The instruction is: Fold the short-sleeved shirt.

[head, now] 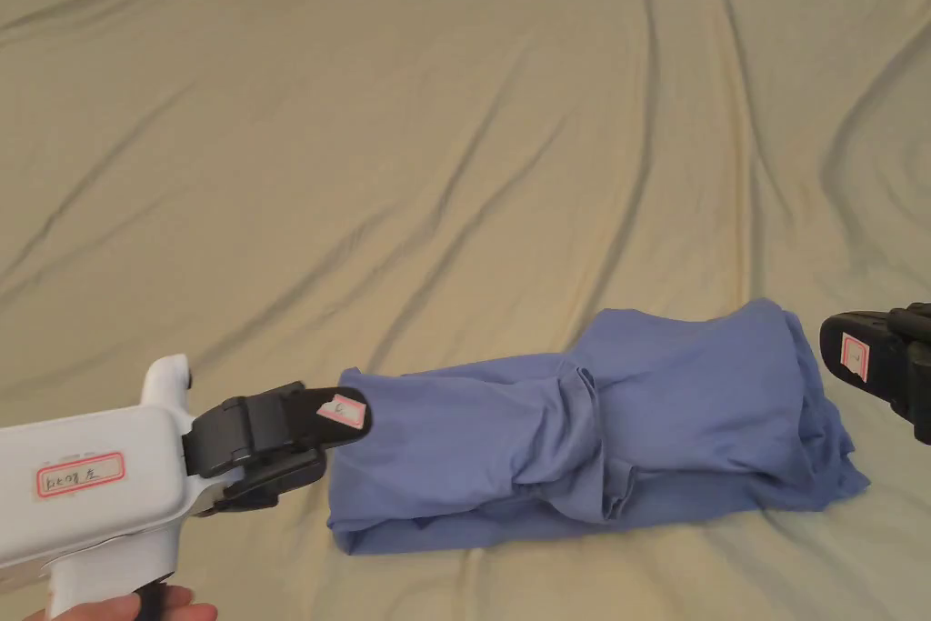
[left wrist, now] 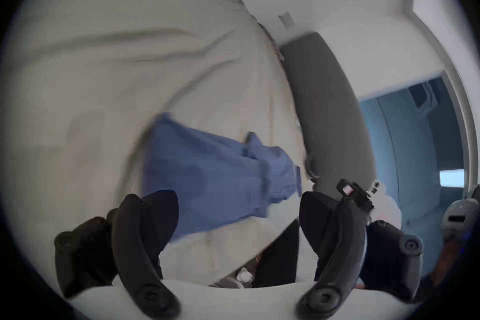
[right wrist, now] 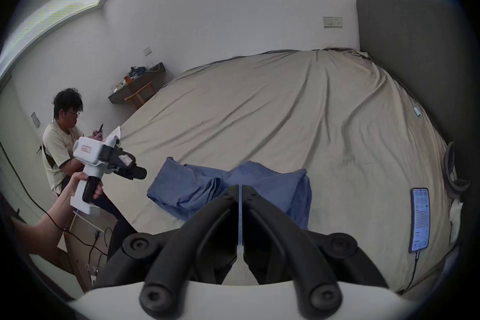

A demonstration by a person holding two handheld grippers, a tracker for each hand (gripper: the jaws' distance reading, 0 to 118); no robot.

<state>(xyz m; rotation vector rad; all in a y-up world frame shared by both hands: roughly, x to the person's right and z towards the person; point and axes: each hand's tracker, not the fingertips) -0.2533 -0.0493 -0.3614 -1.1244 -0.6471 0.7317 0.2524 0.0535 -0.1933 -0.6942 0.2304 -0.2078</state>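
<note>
The blue short-sleeved shirt (head: 591, 432) lies on the beige bed sheet (head: 455, 150), gathered into a long, rumpled bundle near the front edge. My left gripper (head: 341, 439) hovers at the bundle's left end. In the left gripper view its jaws (left wrist: 236, 208) stand wide open, with the shirt (left wrist: 207, 177) beyond them and nothing between. My right gripper (head: 845, 359) sits just off the bundle's right end. In the right gripper view (right wrist: 240, 189) its jaws are shut, and the shirt (right wrist: 187, 185) lies past the tips. The left gripper (right wrist: 139, 169) shows there too, held by a hand.
A phone (right wrist: 419, 219) on a cable lies on the bed to the right of the shirt. A grey headboard (right wrist: 415, 66) stands behind it. Another person (right wrist: 62, 143) sits beside the bed's far side, near a small wall table (right wrist: 137, 84). Wrinkled sheet stretches beyond the shirt.
</note>
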